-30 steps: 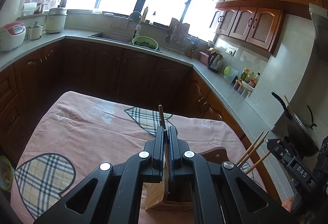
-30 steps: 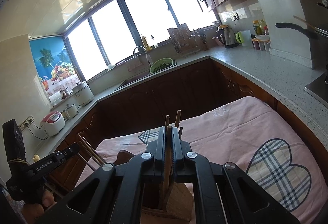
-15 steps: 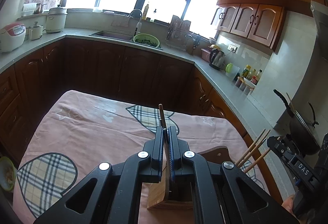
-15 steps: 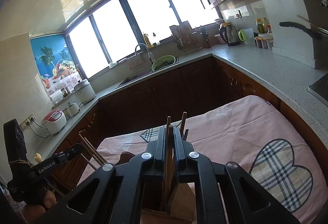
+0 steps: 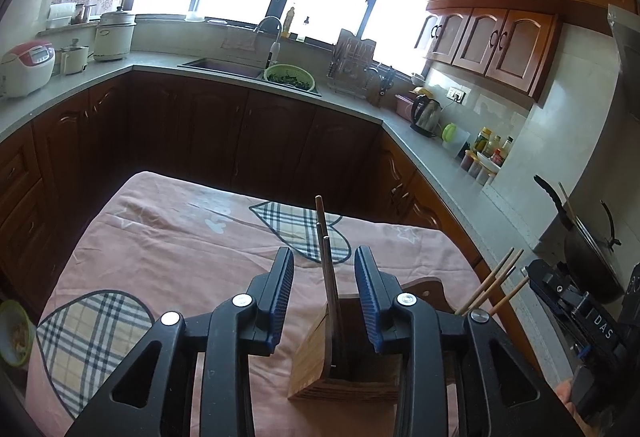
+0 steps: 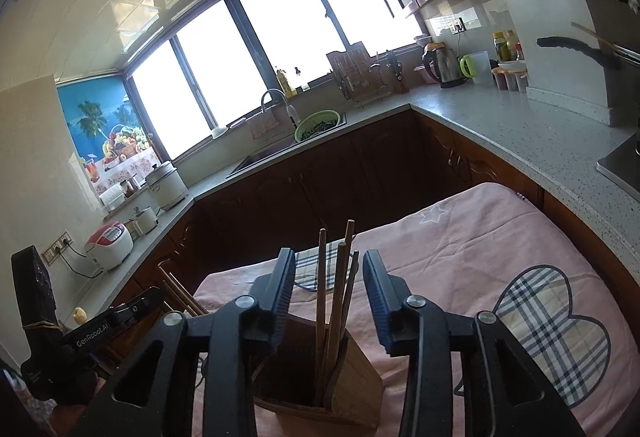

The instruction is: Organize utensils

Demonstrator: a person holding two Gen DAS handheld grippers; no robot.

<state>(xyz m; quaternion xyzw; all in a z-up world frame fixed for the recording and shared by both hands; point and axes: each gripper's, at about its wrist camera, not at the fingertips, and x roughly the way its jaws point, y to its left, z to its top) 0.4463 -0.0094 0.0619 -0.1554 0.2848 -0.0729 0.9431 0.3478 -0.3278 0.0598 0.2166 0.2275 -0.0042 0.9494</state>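
A wooden utensil holder point(image 5: 344, 373) stands on the pink-clothed table point(image 5: 180, 249). Dark chopsticks point(image 5: 326, 257) stand upright in it. My left gripper point(image 5: 323, 301) is open just above the holder, with the chopsticks between its jaws and untouched. In the right wrist view, a wooden holder point(image 6: 352, 385) holds several brown chopsticks point(image 6: 338, 289). My right gripper point(image 6: 330, 297) is open around them without touching. Each gripper shows at the edge of the other's view, next to more chopsticks point(image 5: 490, 285).
Dark wood cabinets and a grey counter point(image 5: 460, 181) wrap around the table. A wok point(image 5: 588, 257) sits on the stove at the right. A sink with a green colander point(image 5: 290, 77), a kettle point(image 5: 426, 113) and rice cookers point(image 5: 26, 67) stand on the counter.
Both grippers were shut on chopsticks over their holders. Both have now opened, and the chopsticks stand free in the holders.
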